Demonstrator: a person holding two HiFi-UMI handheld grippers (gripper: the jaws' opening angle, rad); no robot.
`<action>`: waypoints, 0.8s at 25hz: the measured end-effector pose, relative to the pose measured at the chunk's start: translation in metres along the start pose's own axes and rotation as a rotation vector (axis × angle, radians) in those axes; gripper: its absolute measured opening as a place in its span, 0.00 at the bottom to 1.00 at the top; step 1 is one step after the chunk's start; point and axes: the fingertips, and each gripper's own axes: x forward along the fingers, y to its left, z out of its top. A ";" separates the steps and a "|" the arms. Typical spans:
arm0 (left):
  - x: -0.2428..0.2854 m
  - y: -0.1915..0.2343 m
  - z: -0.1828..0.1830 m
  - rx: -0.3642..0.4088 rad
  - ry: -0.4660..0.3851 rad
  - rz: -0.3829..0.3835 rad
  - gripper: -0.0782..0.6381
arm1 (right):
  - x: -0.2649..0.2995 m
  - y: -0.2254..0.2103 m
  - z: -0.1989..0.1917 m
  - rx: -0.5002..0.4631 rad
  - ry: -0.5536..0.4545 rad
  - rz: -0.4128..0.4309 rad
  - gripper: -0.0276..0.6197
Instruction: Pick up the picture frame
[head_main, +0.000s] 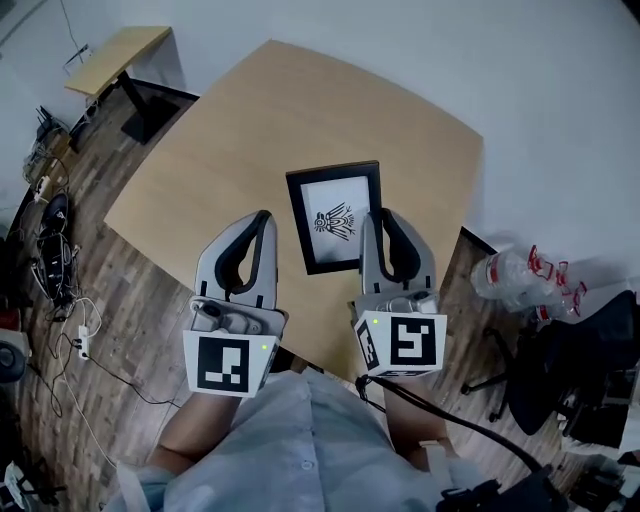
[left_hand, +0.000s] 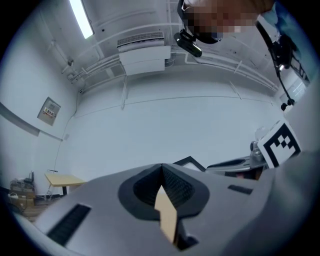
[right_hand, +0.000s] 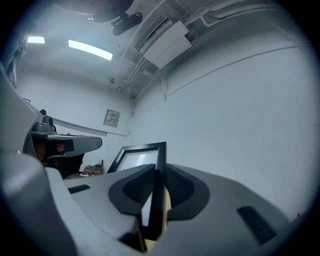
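Head view: chair (head_main: 580, 370) beside table (head_main: 250, 120) below frame (head_main: 335, 215)

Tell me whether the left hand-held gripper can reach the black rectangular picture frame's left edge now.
Probably yes: the left hand-held gripper sits beside the black rectangular picture frame, nothing between; its shut jaws must open first.

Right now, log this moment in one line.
right gripper: shut on frame edge | left gripper: shut, empty | frame: above table
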 end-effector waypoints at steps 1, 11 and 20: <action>-0.003 0.000 0.005 0.006 -0.014 0.006 0.11 | -0.003 0.003 0.006 -0.009 -0.017 0.005 0.13; -0.019 0.002 0.040 0.065 -0.112 0.039 0.11 | -0.021 0.014 0.036 -0.047 -0.100 0.035 0.13; -0.022 -0.004 0.042 0.067 -0.100 0.041 0.11 | -0.028 0.011 0.040 -0.035 -0.125 0.028 0.13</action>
